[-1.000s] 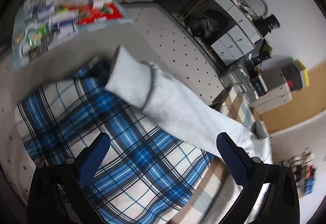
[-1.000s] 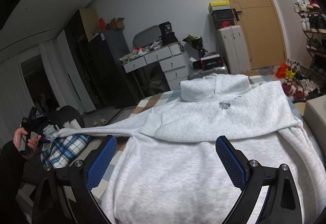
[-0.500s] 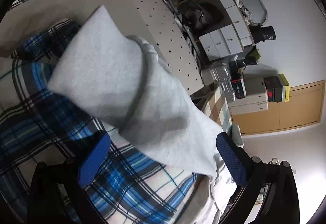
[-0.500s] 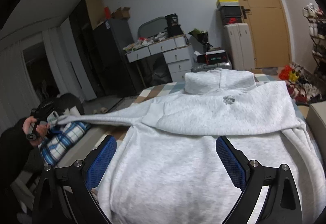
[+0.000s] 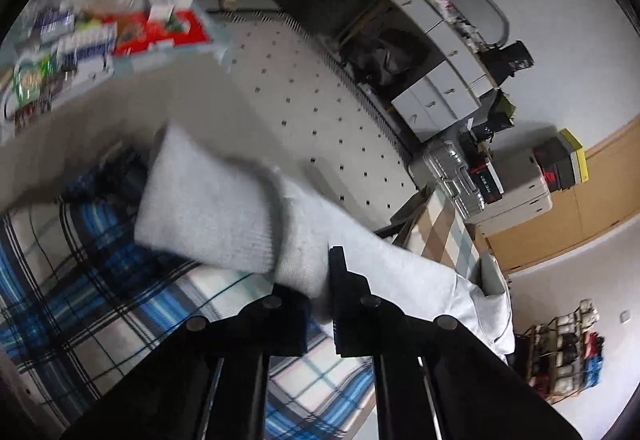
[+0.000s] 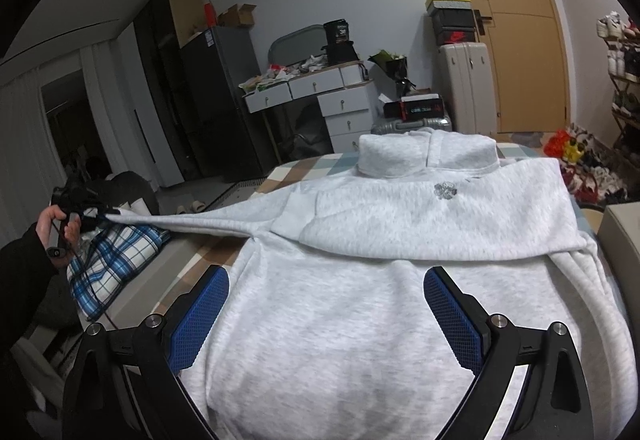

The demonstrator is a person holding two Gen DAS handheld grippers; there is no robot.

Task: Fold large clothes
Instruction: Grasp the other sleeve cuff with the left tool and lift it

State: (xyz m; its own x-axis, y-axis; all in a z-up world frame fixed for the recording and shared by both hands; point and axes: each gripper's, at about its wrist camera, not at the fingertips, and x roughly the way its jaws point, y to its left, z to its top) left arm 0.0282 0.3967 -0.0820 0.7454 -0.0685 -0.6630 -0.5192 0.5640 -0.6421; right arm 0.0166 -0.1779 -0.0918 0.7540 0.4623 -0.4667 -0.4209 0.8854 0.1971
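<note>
A light grey hoodie [image 6: 400, 280] lies spread on the bed, hood at the far end. Its left sleeve [image 6: 200, 220] is pulled out straight to the left. My left gripper [image 5: 318, 292] is shut on that sleeve just behind the ribbed cuff [image 5: 212, 207], which sticks out past the fingers. In the right wrist view the left gripper [image 6: 76, 203] shows far left in a hand. My right gripper [image 6: 326, 316] is open and empty, hovering over the hoodie's lower body.
A blue plaid blanket [image 5: 100, 300] lies under the held cuff, left of the bed [image 6: 304, 167]. A white dotted rug [image 5: 312, 119] covers the floor. White drawers [image 6: 344, 99], suitcases [image 6: 464, 83] and a door [image 6: 512, 19] stand beyond the bed.
My left gripper has closed on the sleeve behind the cuff; it was open half a second ago. The sleeve stays stretched out leftward. My right gripper stays open above the hoodie.
</note>
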